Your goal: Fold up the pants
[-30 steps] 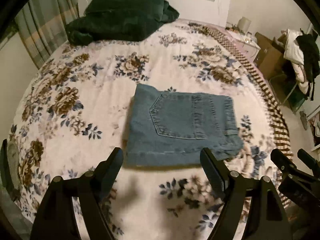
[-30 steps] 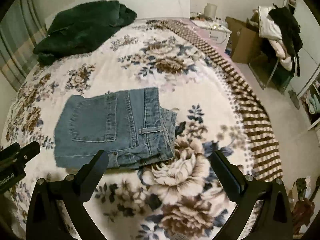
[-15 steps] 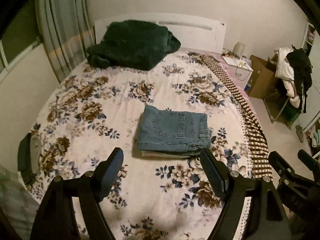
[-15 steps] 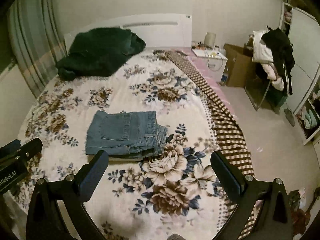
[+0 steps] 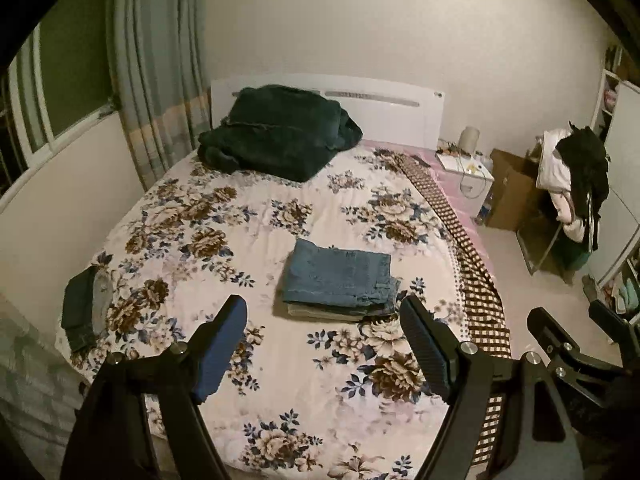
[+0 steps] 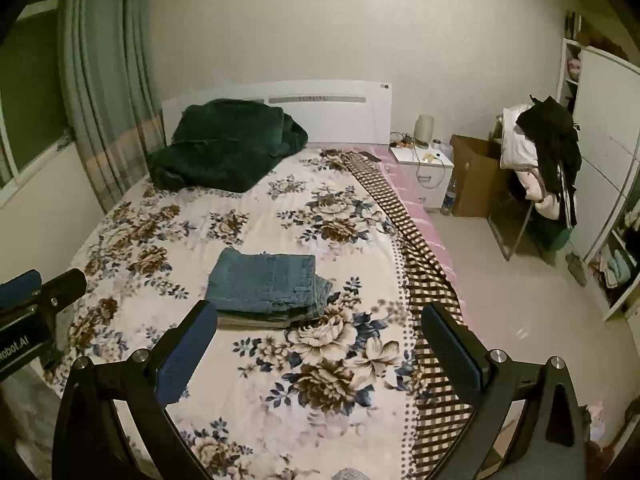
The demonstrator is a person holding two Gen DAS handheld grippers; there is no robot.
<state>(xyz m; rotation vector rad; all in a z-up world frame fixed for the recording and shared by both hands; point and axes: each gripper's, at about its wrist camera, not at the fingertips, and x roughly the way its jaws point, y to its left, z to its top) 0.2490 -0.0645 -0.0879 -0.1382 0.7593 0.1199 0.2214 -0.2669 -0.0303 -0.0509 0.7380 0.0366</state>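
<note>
The folded jeans (image 5: 340,276) are blue denim. The bedspread (image 5: 280,360) is white with brown and blue flowers, with a brown-and-white checked border (image 6: 424,280). The blanket (image 5: 276,136) is dark green.

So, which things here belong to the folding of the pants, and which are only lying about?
For the job:
- folded jeans, on the floral bedspread
- left gripper, open
- right gripper, open

Only lying about:
- dark green blanket
- dark clothes at the bed edge
- cardboard box
- clothes on the rack

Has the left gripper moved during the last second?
Yes. The left gripper has pulled up and back from the folded jeans: these look smaller and farther now, and the headboard shows fully.
</note>
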